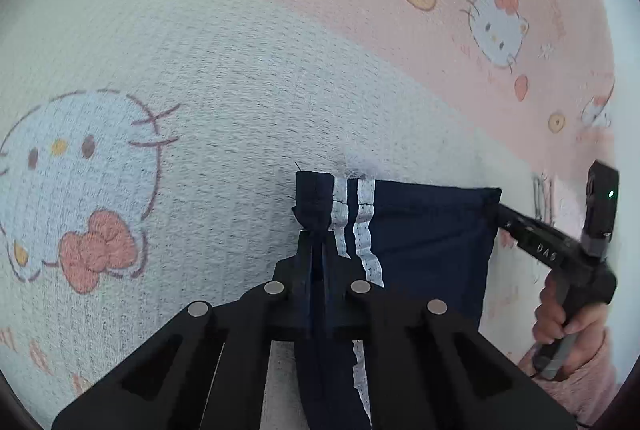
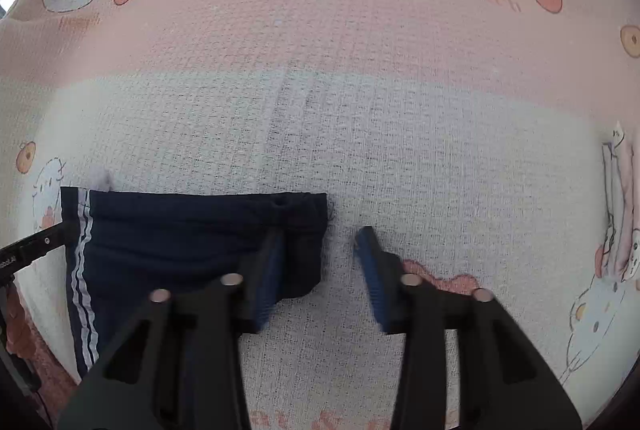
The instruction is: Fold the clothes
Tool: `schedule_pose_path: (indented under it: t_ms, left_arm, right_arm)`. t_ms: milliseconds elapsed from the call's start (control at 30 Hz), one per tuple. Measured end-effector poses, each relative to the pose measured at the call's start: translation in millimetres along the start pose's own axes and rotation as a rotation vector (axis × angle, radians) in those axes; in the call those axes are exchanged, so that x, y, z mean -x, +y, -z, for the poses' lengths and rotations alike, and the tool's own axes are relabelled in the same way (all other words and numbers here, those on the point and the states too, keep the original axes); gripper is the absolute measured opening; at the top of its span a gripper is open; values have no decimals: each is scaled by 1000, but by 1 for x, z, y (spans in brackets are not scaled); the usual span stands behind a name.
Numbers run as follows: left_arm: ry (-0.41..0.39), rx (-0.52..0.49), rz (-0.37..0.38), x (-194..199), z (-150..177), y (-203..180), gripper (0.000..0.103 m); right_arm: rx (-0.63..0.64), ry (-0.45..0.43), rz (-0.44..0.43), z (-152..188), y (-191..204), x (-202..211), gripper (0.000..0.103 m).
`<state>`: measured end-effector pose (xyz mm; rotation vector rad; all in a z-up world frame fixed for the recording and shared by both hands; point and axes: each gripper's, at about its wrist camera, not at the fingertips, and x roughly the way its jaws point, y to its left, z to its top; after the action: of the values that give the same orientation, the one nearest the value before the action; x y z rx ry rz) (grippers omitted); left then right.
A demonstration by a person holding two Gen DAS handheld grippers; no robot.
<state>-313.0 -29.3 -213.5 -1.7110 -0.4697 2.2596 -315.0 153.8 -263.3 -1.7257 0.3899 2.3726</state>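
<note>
Pinching the striped side seam of a pair of navy shorts (image 1: 424, 230), the left gripper (image 1: 316, 230) holds its jaws closed on a bunch of dark cloth at the garment's left edge. The right gripper (image 2: 320, 242) stands with its jaws wide apart: one blue-padded finger (image 2: 270, 270) lies over the shorts' right corner and the other over bare blanket, nothing held between them. The shorts lie flat, already folded, on a pink-and-white cartoon-cat blanket (image 2: 360, 133), near the person's side of it.

Judged from this layout, the step in hand is setting or smoothing a fold. To do it well, the open jaws should close on all layers at the right corner, level with the left grip, so both edges travel together and the fold line stays straight; a grip on the top layer alone would likely skew it.

The garment's long axis runs left to right between the two grippers. Its twin white stripes (image 2: 82, 270) run front to back along the left edge, and the far edge, with a small eyelet suggesting the waistband, faces away from the person.
</note>
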Motion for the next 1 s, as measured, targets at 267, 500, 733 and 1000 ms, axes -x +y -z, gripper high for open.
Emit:
schedule_pose_path:
  t_ms: [267, 500, 733, 1000]
  left_arm:
    - [18, -85, 69, -28, -28, -39, 4]
    - [65, -5, 11, -30, -31, -19, 6]
    - [64, 141, 104, -23, -12, 23, 27]
    - [6, 49, 95, -35, -16, 10, 11]
  right_arm:
    - [-22, -132, 158, -29, -38, 40, 8]
    - [-85, -18, 10, -37, -72, 29, 34]
    - [-114, 20, -83, -4, -48, 1, 42]
    - [18, 13, -43, -8, -15, -18, 52]
